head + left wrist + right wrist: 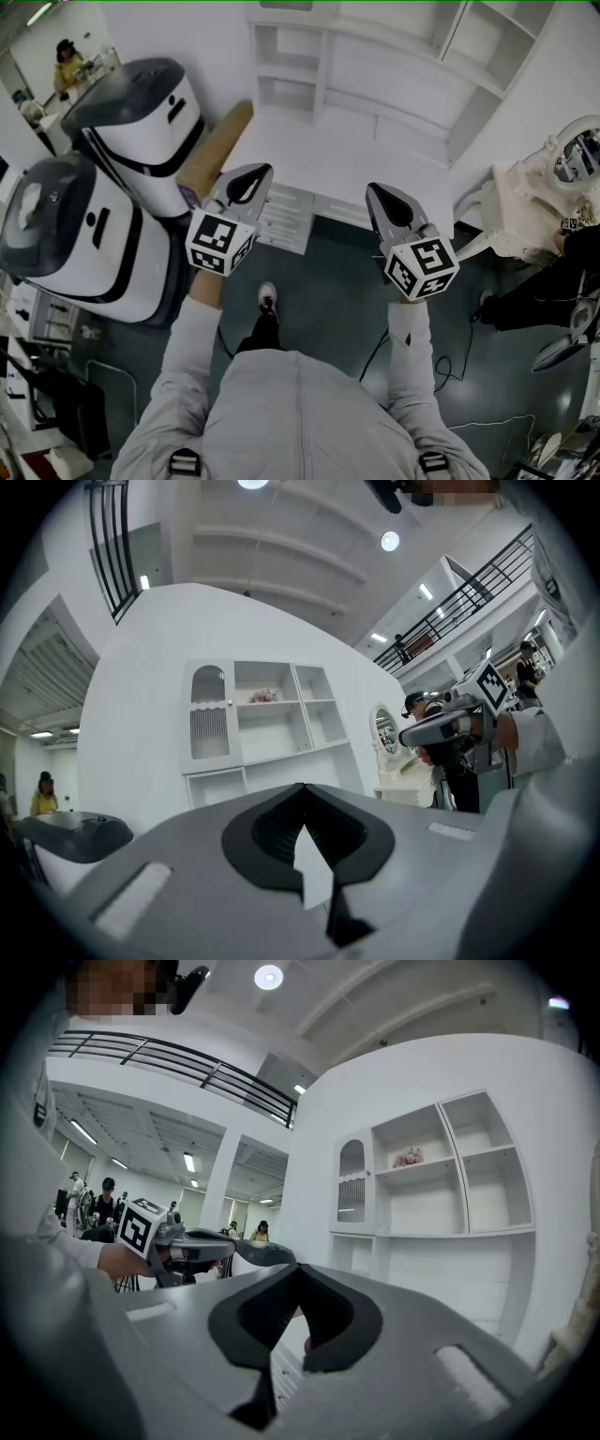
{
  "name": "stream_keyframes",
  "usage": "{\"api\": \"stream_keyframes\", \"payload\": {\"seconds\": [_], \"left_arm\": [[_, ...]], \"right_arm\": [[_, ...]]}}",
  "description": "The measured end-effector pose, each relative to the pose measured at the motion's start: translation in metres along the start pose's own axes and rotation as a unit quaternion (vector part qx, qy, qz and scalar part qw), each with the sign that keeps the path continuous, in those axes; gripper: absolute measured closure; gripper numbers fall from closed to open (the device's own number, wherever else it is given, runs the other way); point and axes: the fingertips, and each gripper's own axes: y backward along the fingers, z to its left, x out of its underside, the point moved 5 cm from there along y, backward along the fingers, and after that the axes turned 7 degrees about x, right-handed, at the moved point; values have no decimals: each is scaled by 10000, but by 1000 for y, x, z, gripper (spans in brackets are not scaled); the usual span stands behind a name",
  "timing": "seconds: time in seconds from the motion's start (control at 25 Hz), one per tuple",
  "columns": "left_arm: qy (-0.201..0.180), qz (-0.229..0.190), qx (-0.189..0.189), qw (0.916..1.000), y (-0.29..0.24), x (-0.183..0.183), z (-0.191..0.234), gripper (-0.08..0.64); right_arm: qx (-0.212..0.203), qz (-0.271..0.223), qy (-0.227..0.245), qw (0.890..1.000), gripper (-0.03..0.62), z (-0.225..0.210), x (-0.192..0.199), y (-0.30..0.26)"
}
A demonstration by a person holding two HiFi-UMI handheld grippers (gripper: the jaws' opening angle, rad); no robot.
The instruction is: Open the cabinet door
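A tall white cabinet (394, 103) stands against the wall ahead of me. Its arched, ribbed-glass door (209, 714) is closed at the upper left, with open shelves (272, 728) beside it. The same door (352, 1185) appears in the right gripper view. My left gripper (248, 178) and right gripper (380, 195) point level at the cabinet, side by side and well short of it. The jaws of the left gripper (303, 789) are shut with nothing between them. The right gripper (300, 1269) is also shut and empty.
Two big white-and-black machines (141, 112) (75, 234) stand at the left, with a cardboard board (216, 145) leaning by them. A white dressing table with a round mirror (539, 197) is at the right, beside a person in black (553, 281). Cables (459, 370) lie on the dark floor.
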Motion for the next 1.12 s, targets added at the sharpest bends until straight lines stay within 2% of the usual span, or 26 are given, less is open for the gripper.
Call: {"api": "stream_keyframes", "payload": {"seconds": [0.16, 0.48, 0.88, 1.12], "left_arm": [[-147, -2, 78, 9999, -40, 6, 48, 541], [-200, -107, 271, 9994, -113, 2, 140, 541], [-232, -175, 405, 9988, -174, 2, 219, 541], [-158, -238, 476, 9985, -196, 17, 263, 541]], "right_arm": [[71, -61, 48, 9999, 591, -22, -8, -57], [204, -107, 60, 9997, 591, -60, -33, -154], [502, 16, -147, 9986, 591, -95, -43, -245], [519, 79, -118, 9985, 590, -103, -48, -296]]}}
